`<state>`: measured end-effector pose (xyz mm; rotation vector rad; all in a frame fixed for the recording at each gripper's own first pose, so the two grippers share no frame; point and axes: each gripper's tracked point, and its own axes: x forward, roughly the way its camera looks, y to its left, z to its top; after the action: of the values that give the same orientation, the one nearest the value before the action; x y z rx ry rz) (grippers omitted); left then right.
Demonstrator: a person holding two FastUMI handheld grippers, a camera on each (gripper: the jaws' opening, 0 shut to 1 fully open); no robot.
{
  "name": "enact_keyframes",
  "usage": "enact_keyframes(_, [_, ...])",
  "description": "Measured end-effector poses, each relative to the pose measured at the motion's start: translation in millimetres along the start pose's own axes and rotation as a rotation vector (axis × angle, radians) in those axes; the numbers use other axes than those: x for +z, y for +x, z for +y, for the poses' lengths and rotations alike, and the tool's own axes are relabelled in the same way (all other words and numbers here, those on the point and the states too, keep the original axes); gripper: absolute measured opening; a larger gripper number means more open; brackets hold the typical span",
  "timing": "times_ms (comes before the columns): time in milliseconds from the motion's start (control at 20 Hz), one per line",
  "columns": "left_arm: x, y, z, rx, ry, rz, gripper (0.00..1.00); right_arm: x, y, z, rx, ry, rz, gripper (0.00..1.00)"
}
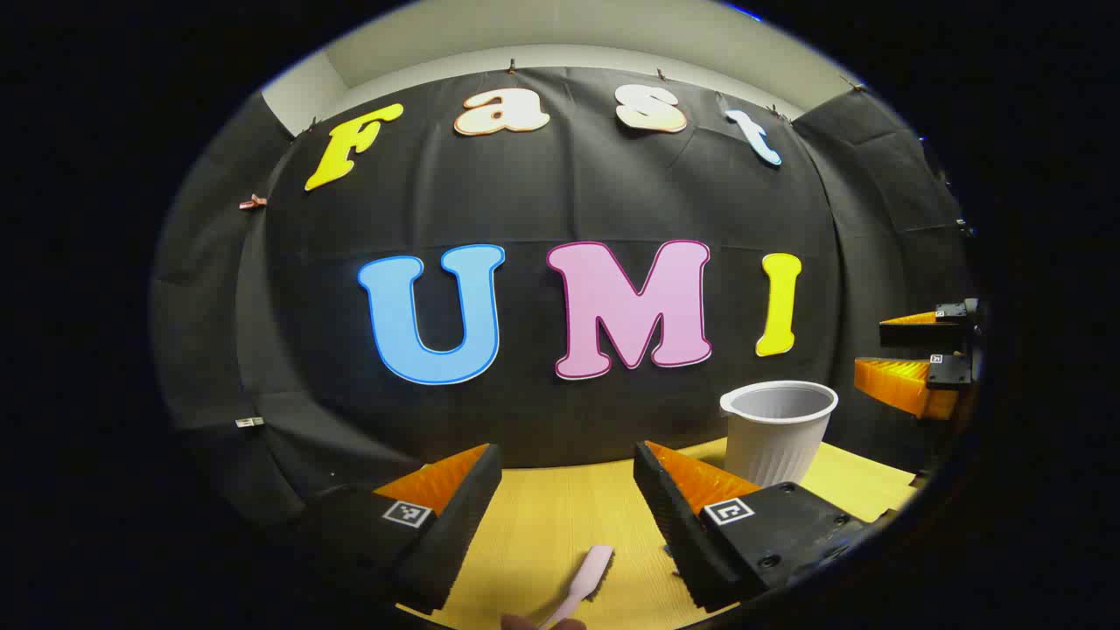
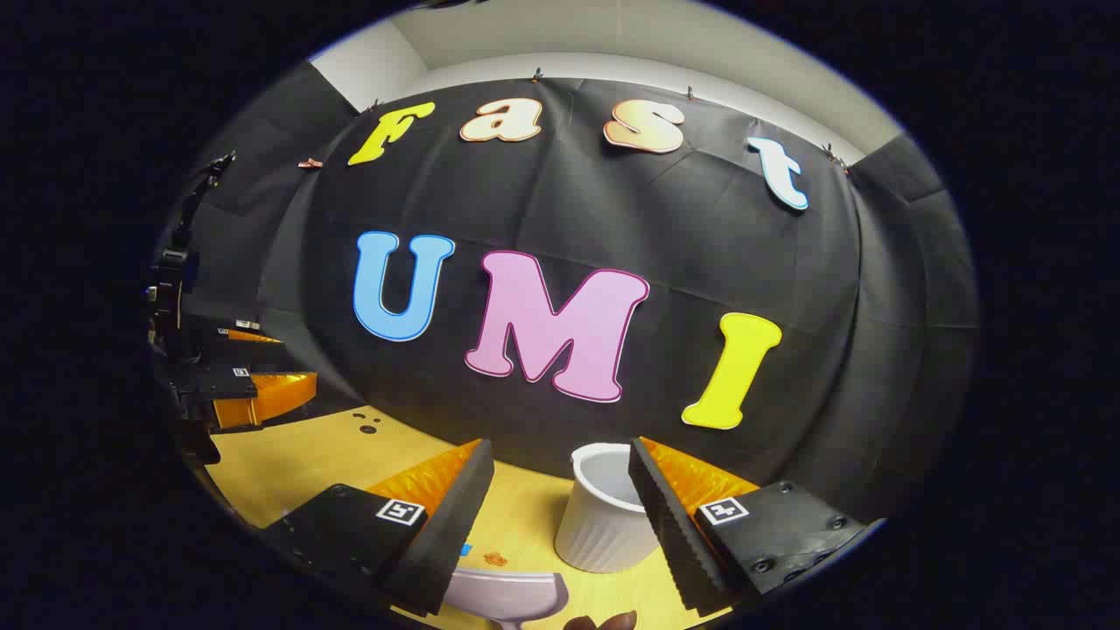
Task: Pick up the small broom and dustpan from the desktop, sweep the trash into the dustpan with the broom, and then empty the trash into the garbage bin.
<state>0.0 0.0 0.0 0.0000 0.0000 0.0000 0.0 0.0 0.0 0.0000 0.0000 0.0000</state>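
Observation:
On the yellow table (image 1: pixel 542 525) a pale pink handle (image 1: pixel 584 576) lies low between the fingers of my left gripper (image 1: pixel 567 464), which is open and holds nothing; what the handle belongs to is cut off. My right gripper (image 2: pixel 560 455) is also open, with a pale lilac dustpan (image 2: pixel 506 595) lying on the table below its fingers. Small bits of trash, one blue (image 2: pixel 465 549) and one orange-brown (image 2: pixel 496 558), sit just beyond the dustpan. A white ribbed garbage bin (image 1: pixel 777 433) (image 2: pixel 604 516) stands upright at the back of the table.
The right gripper (image 1: pixel 901 350) hangs at the far right of the left gripper view, beside the bin. The left gripper (image 2: pixel 262 363) hovers over the table's left side in the right gripper view. A few dark spots (image 2: pixel 363 422) mark the table near the black cloth wall.

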Motion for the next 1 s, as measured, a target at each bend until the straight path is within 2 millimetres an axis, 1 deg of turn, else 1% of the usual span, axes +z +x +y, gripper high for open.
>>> enact_keyframes(100, [-1.4,1.0,-2.3,-0.004,-0.003,0.004,0.97,-3.1,0.1,1.7,0.007,0.008,0.007,0.97])
enact_keyframes(200, [-1.7,1.1,-4.5,-0.004,0.000,0.007,0.97,-5.9,0.5,-1.0,-0.001,0.002,0.012,0.97])
enact_keyframes(600, [-9.7,4.9,-2.5,0.001,-0.005,0.030,0.97,-15.9,-2.5,-4.1,-0.001,0.004,0.043,0.97])
enact_keyframes(750, [-13.6,4.2,0.1,0.004,-0.006,0.037,0.97,-26.0,-5.4,-0.9,0.019,-0.004,0.074,0.97])
enact_keyframes(800, [-14.2,4.8,1.3,0.006,-0.004,0.039,0.97,-34.0,-7.2,3.1,0.042,-0.006,0.104,0.98])
enact_keyframes(850, [-16.1,4.9,2.1,0.006,-0.003,0.041,0.97,-46.3,-10.2,5.6,0.066,-0.007,0.146,0.98])
enact_keyframes(1000, [-24.2,5.2,3.3,0.008,0.001,0.055,0.97,-90.0,-25.7,12.5,0.129,0.009,0.307,0.98])
